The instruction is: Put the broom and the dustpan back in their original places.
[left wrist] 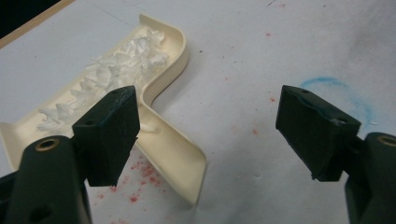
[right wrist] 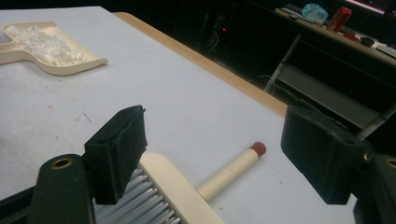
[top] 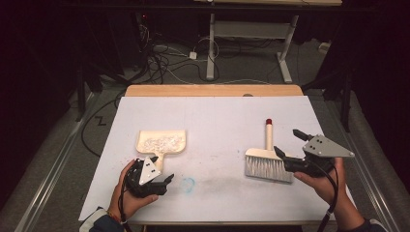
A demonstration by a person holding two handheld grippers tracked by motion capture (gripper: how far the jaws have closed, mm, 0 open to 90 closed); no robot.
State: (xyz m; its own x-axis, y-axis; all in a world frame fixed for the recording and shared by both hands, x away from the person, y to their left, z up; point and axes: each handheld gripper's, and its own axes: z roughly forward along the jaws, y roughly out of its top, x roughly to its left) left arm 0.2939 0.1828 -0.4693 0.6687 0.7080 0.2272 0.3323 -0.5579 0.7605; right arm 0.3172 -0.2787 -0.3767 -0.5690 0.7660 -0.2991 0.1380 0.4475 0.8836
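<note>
A white sheet (top: 212,125) covers most of a wooden table (top: 212,90), whose bare edge runs along the far side. From above, the cream dustpan (top: 162,143) lies left of centre with its handle toward the person, and the hand brush (top: 265,162) lies well apart at the right, bristles nearest the person and handle pointing away. A faint blue ring (top: 188,183) marks the sheet between them, close to the near edge.

The left gripper (top: 154,169) sits just at the end of the dustpan's handle, jaws spread wide and holding nothing. Its own view adds what the high view blurs: the handle is a shallow trough, one jaw hangs over where the handle meets the pan, the other hangs over bare sheet beside the blue ring, and small red specks (left wrist: 140,168) dot the paper. The white shreds (left wrist: 119,70) heaped in the pan read as crumpled flakes here.

The right gripper (top: 289,143) is also wide open and empty, poised just beside the brush's right end. Its view shows the grey bristles (right wrist: 140,200) under one jaw and the handle's red tip (right wrist: 258,148) between the jaws.
</note>
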